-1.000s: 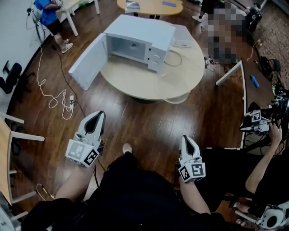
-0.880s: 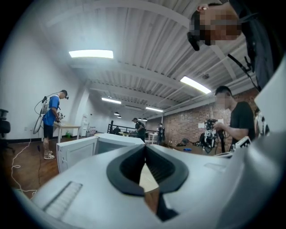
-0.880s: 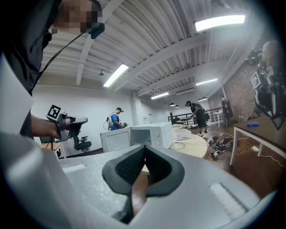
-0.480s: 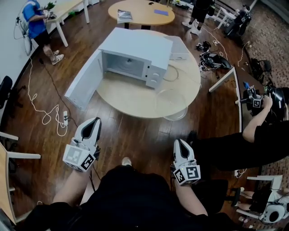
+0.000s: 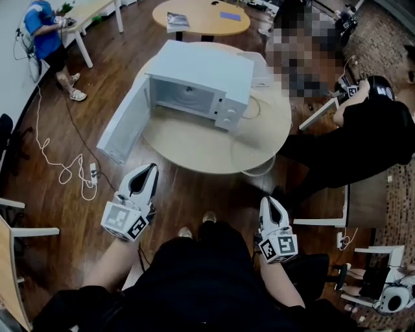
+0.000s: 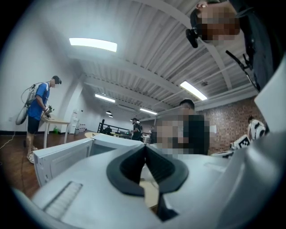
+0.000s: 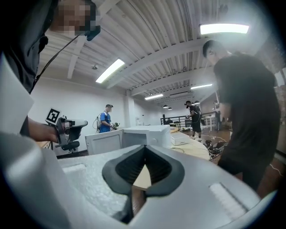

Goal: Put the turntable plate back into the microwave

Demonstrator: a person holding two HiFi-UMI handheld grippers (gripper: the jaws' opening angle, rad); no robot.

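Note:
A white microwave [image 5: 206, 76] stands on a round wooden table [image 5: 188, 142] with its door [image 5: 124, 123] swung wide open to the left and its cavity facing me. A clear glass turntable plate [image 5: 255, 154] lies on the table's near right edge. Both grippers hang low in front of my body, short of the table. My left gripper [image 5: 150, 170] is shut and empty and points toward the open door. So is my right gripper [image 5: 269, 201], which points toward the plate. The microwave [image 6: 67, 156] shows beyond the left jaws, and again as the microwave [image 7: 143, 136] beyond the right jaws.
A person in black [image 5: 363, 130] sits close to the table's right side. Another person in blue [image 5: 44, 35] stands far left by a white desk. A second round table [image 5: 201, 13] is behind. A white cable and power strip [image 5: 91, 175] lie on the wooden floor.
Both grippers have moved forward toward the table, still shut. The person in black at the right has shifted in closer to the table's right side.

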